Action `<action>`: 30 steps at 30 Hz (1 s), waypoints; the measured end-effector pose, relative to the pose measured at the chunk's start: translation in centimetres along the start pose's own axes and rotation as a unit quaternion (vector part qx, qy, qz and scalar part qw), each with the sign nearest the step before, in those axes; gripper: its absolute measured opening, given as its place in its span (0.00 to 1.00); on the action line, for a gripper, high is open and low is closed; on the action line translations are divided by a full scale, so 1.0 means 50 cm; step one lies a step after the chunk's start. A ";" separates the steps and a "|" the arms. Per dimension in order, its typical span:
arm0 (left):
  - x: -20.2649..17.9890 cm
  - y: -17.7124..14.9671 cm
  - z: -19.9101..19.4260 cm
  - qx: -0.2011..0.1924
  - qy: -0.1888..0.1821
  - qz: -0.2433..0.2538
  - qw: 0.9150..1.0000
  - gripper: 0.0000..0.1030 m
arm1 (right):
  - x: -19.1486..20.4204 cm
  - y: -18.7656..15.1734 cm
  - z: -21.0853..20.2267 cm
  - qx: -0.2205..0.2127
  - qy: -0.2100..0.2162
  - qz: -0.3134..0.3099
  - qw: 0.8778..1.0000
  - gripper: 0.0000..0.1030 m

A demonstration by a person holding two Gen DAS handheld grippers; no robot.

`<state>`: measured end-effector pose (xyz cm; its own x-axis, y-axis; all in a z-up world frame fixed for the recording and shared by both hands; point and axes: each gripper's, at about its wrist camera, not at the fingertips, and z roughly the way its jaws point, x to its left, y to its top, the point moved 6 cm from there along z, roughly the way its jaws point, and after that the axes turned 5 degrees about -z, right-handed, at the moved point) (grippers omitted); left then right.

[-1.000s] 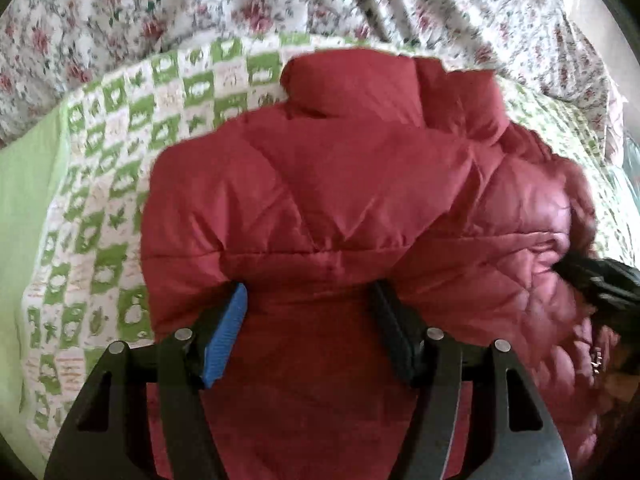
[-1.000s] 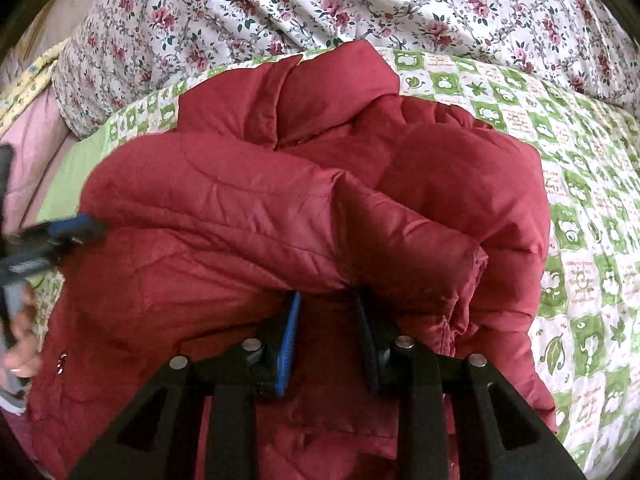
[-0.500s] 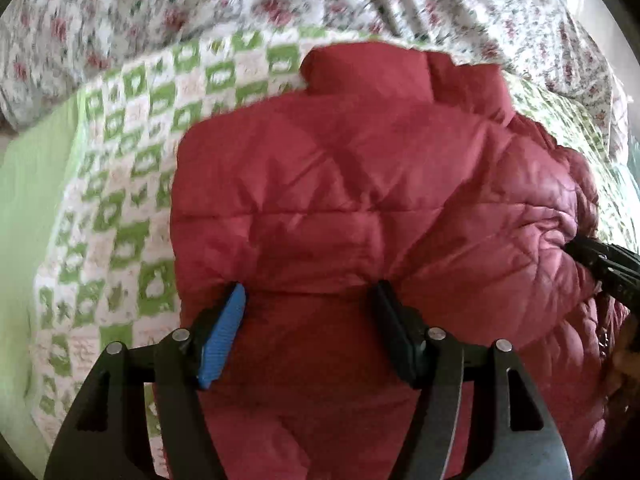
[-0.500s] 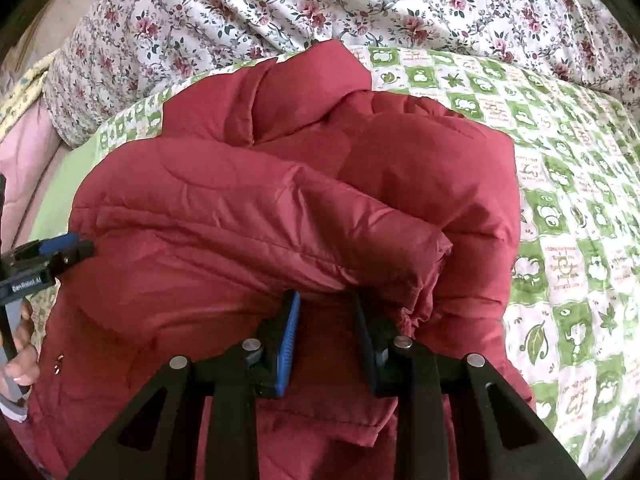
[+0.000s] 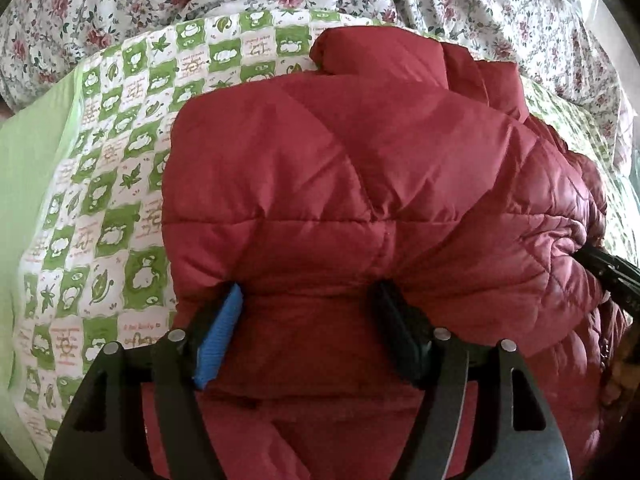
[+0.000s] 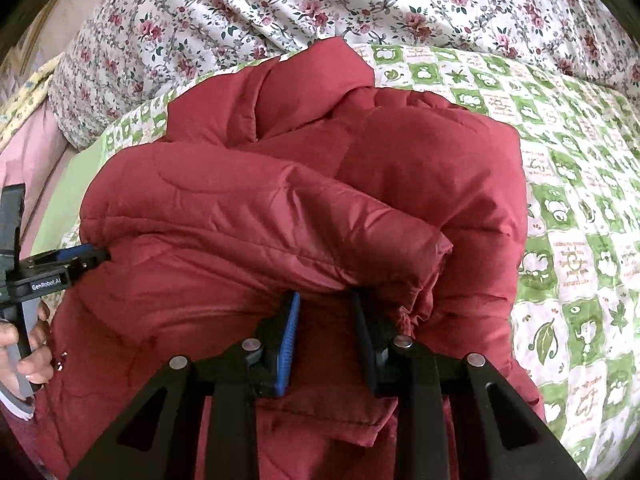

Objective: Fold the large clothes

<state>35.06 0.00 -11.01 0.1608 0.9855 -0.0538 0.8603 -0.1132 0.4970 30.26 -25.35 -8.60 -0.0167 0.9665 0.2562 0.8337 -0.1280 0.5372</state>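
A dark red quilted puffer jacket (image 5: 360,184) lies bunched and partly folded on a green-and-white checked quilt (image 5: 108,184). My left gripper (image 5: 308,300) stands open, its jaws wide apart with the jacket's near fold bulging over the fingertips. My right gripper (image 6: 324,300) has its jaws closer together around a thick fold of the jacket (image 6: 280,216), beside a gathered cuff (image 6: 416,292). The left gripper also shows at the left edge of the right wrist view (image 6: 80,258), tips at the jacket's side. The right gripper shows at the right edge of the left wrist view (image 5: 600,268).
A floral bedsheet (image 6: 280,4) lies bunched behind the quilt (image 6: 580,208). A plain light green cloth (image 5: 28,152) lies at the quilt's left. A pink cloth (image 6: 24,160) lies at far left in the right wrist view. A hand (image 6: 24,344) holds the left gripper's handle.
The jacket's folded upper part has shifted across the quilt and rolled nearer to both grippers. The right gripper's jaws have stayed around the fold; the left jaws have stayed wide.
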 end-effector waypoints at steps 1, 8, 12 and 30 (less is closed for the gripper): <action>0.000 0.001 -0.003 0.001 -0.002 0.002 1.000 0.68 | 0.000 0.001 -0.008 -0.001 0.009 0.008 1.000 0.29; 0.033 -0.010 -0.069 -0.008 -0.021 -0.029 0.999 0.68 | 0.004 -0.019 -0.109 -0.010 0.026 0.026 0.999 0.33; 0.047 -0.038 -0.101 -0.014 -0.021 -0.036 0.999 0.68 | 0.008 -0.044 -0.143 -0.003 0.021 0.024 0.999 0.46; 0.138 -0.256 -0.257 -0.009 -0.026 -0.068 0.997 0.68 | 0.009 -0.196 -0.324 -0.032 0.030 0.068 0.997 0.69</action>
<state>18.93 9.85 -6.62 0.0681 0.9837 -0.1662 0.8671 0.0240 0.4976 13.16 -27.27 -0.75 0.0598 0.9243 0.3770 0.7936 -0.2731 0.5437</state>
